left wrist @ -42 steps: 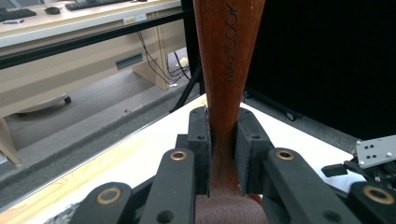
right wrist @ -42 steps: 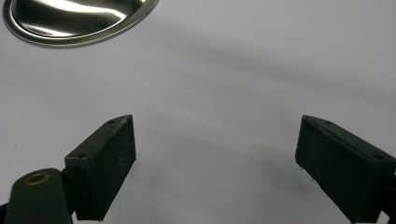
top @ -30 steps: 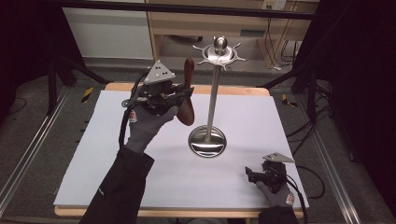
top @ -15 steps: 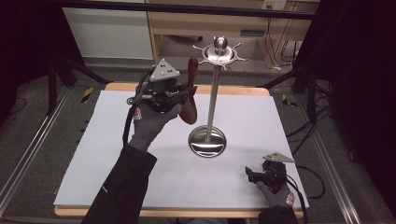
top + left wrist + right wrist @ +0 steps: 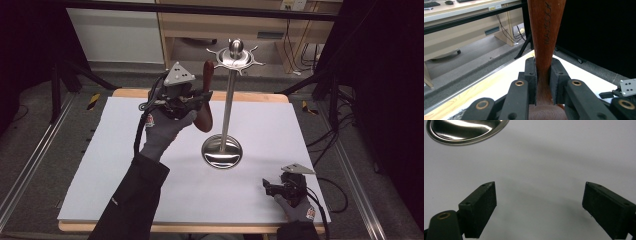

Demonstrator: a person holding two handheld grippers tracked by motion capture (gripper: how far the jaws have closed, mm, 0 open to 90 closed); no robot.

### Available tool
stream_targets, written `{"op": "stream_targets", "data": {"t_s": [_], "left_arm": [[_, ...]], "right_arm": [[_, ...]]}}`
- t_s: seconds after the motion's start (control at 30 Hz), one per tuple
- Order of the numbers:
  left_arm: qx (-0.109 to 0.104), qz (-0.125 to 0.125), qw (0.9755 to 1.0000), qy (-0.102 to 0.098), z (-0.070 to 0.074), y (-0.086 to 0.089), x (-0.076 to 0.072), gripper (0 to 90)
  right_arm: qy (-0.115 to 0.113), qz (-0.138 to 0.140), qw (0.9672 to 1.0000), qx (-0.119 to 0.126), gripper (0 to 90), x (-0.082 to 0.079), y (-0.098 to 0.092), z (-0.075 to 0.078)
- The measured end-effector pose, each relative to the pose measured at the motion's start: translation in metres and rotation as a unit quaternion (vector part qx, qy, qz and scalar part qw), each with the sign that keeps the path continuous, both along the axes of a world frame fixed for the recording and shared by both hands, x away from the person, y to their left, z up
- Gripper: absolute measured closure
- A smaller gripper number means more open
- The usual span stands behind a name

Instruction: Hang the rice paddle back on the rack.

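My left gripper [image 5: 201, 96] is shut on a brown wooden utensil [image 5: 205, 80] and holds it upright above the back of the table, handle end up. Its wider lower end hangs below the jaws. In the left gripper view both pads [image 5: 531, 75] press on the utensil's [image 5: 544, 30] narrow neck, under the engraved "MAXCOOK". Just right of it stands a metal stand [image 5: 228, 105] with a hooked crown [image 5: 235, 56] and a round base [image 5: 222, 151]. My right gripper [image 5: 267, 187] rests open on the table's front right, with nothing between its pads [image 5: 479, 205].
A white sheet [image 5: 125, 165] covers the wooden table. The stand's shiny base [image 5: 466, 130] lies ahead of the right gripper. Dark tripod legs and cables stand on the floor around the table, with shelving behind it.
The left gripper has edged slightly up and toward the stand's crown with the utensil. The right gripper has stayed where it was.
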State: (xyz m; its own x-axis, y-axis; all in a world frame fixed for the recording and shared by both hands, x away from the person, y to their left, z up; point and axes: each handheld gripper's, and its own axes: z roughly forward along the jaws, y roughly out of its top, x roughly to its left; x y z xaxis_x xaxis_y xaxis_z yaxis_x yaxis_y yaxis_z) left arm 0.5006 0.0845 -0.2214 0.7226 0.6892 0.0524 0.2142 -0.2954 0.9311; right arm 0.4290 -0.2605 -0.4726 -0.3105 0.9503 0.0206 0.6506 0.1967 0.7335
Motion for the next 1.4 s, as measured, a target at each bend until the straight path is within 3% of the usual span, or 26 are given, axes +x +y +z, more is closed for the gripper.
{"op": "stream_targets", "data": {"t_s": [0.67, 0.93, 1.13, 1.17, 1.4], "left_arm": [[0.001, -0.002, 1.0000, 0.005, -0.002, -0.007, 0.007, 77.7], [-0.002, -0.001, 1.0000, -0.007, -0.005, -0.011, 0.012, 77.7], [-0.007, 0.001, 0.9999, -0.013, -0.007, -0.014, 0.013, 77.6], [-0.010, 0.002, 0.9999, -0.002, -0.007, -0.015, 0.012, 77.6], [-0.022, 0.003, 0.9997, -0.010, -0.011, -0.015, 0.012, 77.3]], "right_arm": [[-0.001, 0.001, 1.0000, 0.001, 12.3, 0.000, 0.000, 0.000], [0.000, 0.001, 1.0000, 0.001, 12.3, 0.000, 0.000, 0.000], [0.000, 0.001, 1.0000, 0.000, 12.3, 0.000, -0.001, 0.000], [0.000, 0.001, 1.0000, 0.000, 12.3, 0.000, 0.000, 0.000], [0.000, 0.002, 1.0000, 0.001, 12.4, 0.000, 0.000, 0.000]]}}
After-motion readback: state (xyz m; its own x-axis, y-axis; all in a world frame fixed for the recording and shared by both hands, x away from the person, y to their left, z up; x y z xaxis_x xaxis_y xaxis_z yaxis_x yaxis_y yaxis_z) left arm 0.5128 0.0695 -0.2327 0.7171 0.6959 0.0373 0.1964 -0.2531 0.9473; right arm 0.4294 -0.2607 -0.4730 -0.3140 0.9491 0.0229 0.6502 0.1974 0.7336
